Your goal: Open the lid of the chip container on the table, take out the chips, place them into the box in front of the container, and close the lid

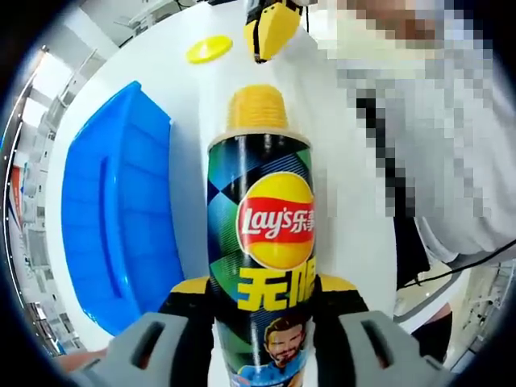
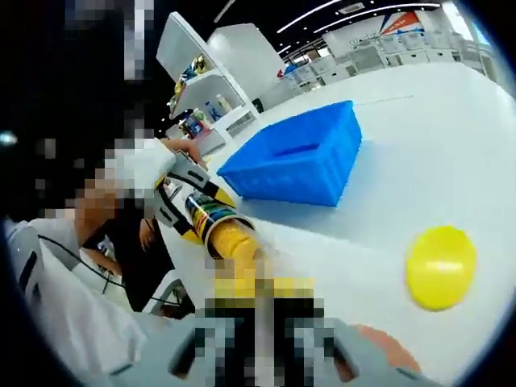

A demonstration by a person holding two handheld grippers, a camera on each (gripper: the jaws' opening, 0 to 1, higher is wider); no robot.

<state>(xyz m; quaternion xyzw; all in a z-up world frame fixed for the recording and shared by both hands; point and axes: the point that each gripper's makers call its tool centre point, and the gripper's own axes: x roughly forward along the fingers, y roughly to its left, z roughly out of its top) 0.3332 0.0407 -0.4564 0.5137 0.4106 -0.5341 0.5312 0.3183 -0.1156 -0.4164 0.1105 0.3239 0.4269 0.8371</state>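
Between the left gripper (image 1: 262,322) jaws: Lay's chip can (image 1: 262,242), clamped at mid-body, long axis running away, chip stack (image 1: 257,108) jutting from its open mouth. Right gripper (image 1: 272,28) hangs just past the stack, nearer; its grip cannot be told. Blue box (image 1: 117,218) beside, yellow lid (image 1: 209,49) beyond on white table (image 1: 355,242).

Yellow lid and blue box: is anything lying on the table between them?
No. In the right gripper view, only bare white table separates the yellow lid from the blue box. The left gripper view shows the same open gap.
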